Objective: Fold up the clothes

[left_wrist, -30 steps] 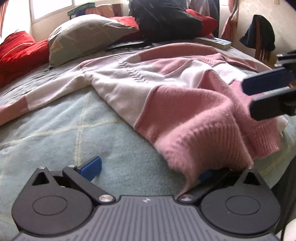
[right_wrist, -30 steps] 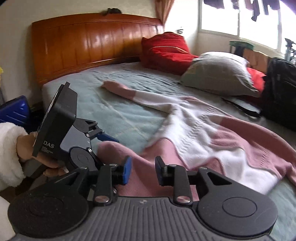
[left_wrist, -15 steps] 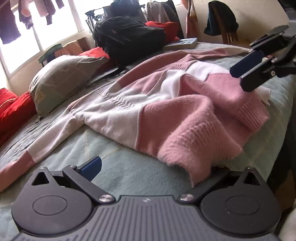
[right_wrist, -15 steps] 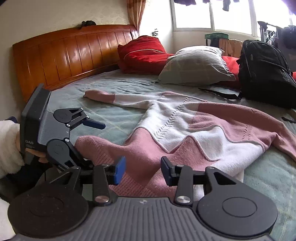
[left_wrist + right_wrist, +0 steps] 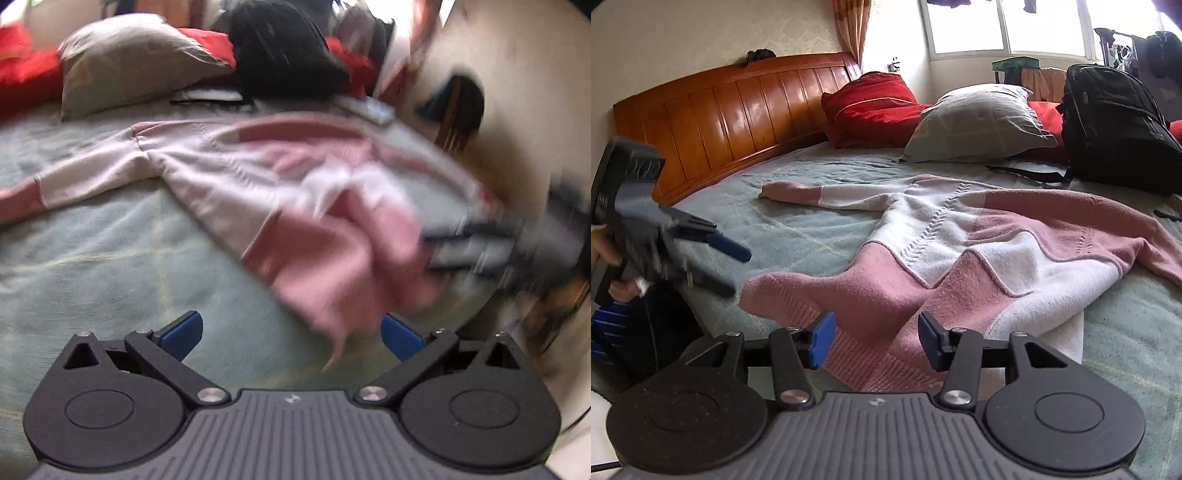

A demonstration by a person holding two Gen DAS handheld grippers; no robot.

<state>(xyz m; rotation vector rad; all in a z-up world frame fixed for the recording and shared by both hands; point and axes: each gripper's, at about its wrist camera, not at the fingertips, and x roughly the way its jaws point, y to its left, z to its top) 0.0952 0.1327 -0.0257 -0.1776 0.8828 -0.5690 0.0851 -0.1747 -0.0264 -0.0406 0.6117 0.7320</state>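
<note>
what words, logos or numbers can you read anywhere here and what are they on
No text reads clearly.
Left gripper: pale lettering on the side of its housing, too blurred to read.
Right gripper: a small embossed mark on its grey housing, no letters.
Book behind the sweater: cover too blurred to read.

We see a sweater [image 5: 979,251] in blocks of dusty pink and off-white, with a ribbed pink hem nearest us. It lies on a pale teal bedspread [image 5: 812,229] crossed by faint yellowish lines. Farther off are red cushions [image 5: 871,107], a grey-green pillow [image 5: 979,122] and a black backpack [image 5: 1115,125]. The headboard [image 5: 731,114] at far left is glossy orange-brown wood. Each hand-held gripper has blue pads [image 5: 822,339] on black arms.
</note>
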